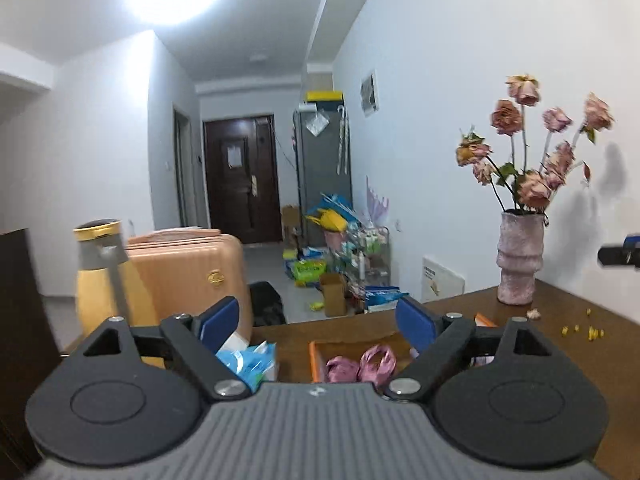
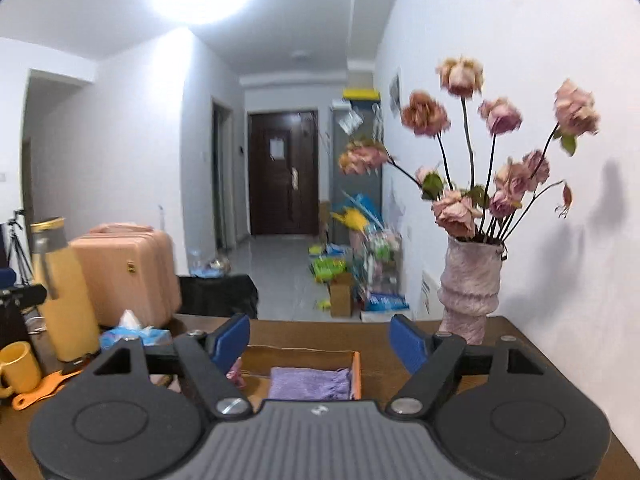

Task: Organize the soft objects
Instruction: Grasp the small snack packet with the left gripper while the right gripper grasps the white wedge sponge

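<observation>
An open orange-edged cardboard box (image 1: 314, 354) sits on the brown table (image 1: 352, 330). In the left wrist view it holds shiny pink cloth pieces (image 1: 360, 364). In the right wrist view the box (image 2: 356, 372) holds a folded purple cloth (image 2: 310, 384), with a bit of pink cloth (image 2: 236, 372) at its left. My left gripper (image 1: 318, 322) is open and empty above the box's near side. My right gripper (image 2: 320, 340) is open and empty above the box.
A pink vase of dried roses (image 1: 518, 260) stands at the table's back right, against the wall; it also shows in the right wrist view (image 2: 470, 288). A yellow bottle (image 2: 64, 292), yellow mug (image 2: 18, 366) and blue tissue pack (image 2: 136, 334) stand at the left. Small yellow bits (image 1: 584, 330) lie at the right.
</observation>
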The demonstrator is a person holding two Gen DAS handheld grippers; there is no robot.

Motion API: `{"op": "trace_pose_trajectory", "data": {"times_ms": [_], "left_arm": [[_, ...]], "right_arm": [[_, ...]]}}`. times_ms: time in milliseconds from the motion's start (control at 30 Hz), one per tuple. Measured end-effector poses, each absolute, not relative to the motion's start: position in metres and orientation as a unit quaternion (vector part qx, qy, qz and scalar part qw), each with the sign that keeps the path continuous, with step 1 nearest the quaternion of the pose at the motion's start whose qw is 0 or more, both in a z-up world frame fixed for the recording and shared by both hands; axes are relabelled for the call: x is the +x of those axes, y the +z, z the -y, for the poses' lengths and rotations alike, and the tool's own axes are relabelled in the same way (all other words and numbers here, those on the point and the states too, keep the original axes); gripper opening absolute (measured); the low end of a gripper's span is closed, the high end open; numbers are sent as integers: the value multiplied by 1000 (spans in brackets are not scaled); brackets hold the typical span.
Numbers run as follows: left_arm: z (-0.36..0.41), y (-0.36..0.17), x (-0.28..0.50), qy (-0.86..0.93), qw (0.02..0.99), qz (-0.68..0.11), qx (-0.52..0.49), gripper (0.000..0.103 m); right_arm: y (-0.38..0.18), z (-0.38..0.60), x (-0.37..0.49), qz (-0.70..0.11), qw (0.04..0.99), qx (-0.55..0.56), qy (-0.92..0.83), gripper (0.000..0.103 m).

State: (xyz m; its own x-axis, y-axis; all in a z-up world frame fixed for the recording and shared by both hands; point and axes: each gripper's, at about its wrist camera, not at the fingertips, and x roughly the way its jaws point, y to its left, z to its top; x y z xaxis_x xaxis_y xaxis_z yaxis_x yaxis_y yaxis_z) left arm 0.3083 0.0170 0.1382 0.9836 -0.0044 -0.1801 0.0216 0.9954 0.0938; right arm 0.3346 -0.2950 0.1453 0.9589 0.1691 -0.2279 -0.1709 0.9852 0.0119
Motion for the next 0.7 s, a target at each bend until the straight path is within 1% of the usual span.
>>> {"op": "trace_pose_trajectory", "data": {"times_ms": [100,233,367,433,533,700], "left_arm": [[-19,114,258,-5,996,-77,50,92],[-24,80,187,-12,997,-59,40,98],[-24,48,141,-13,997,-73,27,98],[-24,34,128,-22,995,-94,23,98],[-26,26,126,-33,992,-121,19,98],[-30,23,134,-32,992,-125,4,98]], "right_arm": [[123,290,281,-97,990,-3,99,83],[85,277,216,-88,989,-15,118,86],[45,263,166,-98,987,7,125,87],[28,257,146,-102,986,21,130,87],[16,249,137,-120,983,10,142,87],[14,242,144,-130,982,7,134,86]]}}
